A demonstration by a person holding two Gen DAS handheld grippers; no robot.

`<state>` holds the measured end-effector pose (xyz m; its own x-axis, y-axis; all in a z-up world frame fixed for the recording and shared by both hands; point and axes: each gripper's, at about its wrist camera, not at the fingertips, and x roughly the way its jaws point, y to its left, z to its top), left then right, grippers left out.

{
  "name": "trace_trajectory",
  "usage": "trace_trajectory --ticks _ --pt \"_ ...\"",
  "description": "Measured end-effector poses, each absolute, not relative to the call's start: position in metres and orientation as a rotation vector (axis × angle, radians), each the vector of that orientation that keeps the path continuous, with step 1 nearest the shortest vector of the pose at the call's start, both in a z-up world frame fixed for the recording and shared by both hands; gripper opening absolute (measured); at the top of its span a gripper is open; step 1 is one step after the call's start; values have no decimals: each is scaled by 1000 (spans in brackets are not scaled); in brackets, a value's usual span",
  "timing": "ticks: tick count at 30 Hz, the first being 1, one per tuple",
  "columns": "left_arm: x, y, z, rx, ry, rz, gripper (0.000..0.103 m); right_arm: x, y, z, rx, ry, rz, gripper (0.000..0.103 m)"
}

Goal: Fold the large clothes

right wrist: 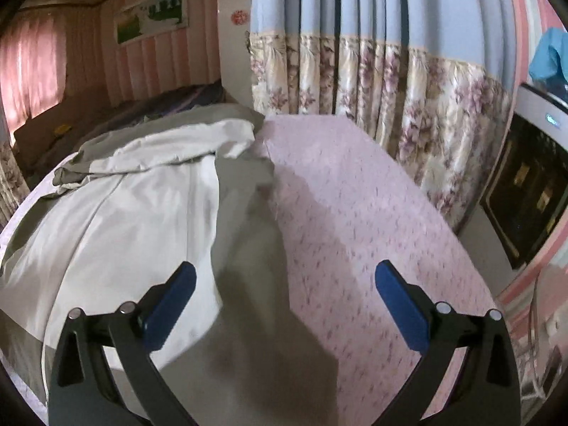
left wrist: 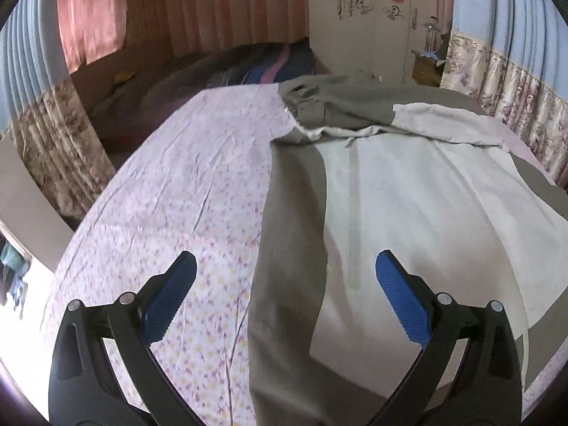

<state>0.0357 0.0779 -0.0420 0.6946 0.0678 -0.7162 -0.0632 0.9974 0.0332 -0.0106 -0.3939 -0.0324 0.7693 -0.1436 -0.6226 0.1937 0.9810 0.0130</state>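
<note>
A large garment in olive-grey and off-white lies spread on the bed, its far end bunched up. In the left wrist view my left gripper hangs open over the garment's olive left panel, nothing between its blue pads. The same garment fills the left half of the right wrist view. There my right gripper stands wide open above the olive right edge, beside the bare sheet, holding nothing.
The bed wears a pink floral sheet, also seen as the sheet on the right. Floral-and-blue curtains hang close behind the bed. A white wardrobe and a dark second bed stand beyond; a dark cabinet at right.
</note>
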Motion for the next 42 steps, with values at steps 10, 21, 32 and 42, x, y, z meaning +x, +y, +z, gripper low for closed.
trace_trajectory --ticks 10,21,32,42 --pt "9 83 -69 -31 890 24 100 -32 -392 -47 76 735 -198 100" --pt "-23 94 -87 -131 950 -62 84 -74 -394 -50 75 845 -185 83" --pt "-2 75 -68 -66 931 -214 16 -62 -381 -50 90 876 -71 23" --pt "35 85 11 -160 747 -308 14 -33 -355 41 75 598 29 21"
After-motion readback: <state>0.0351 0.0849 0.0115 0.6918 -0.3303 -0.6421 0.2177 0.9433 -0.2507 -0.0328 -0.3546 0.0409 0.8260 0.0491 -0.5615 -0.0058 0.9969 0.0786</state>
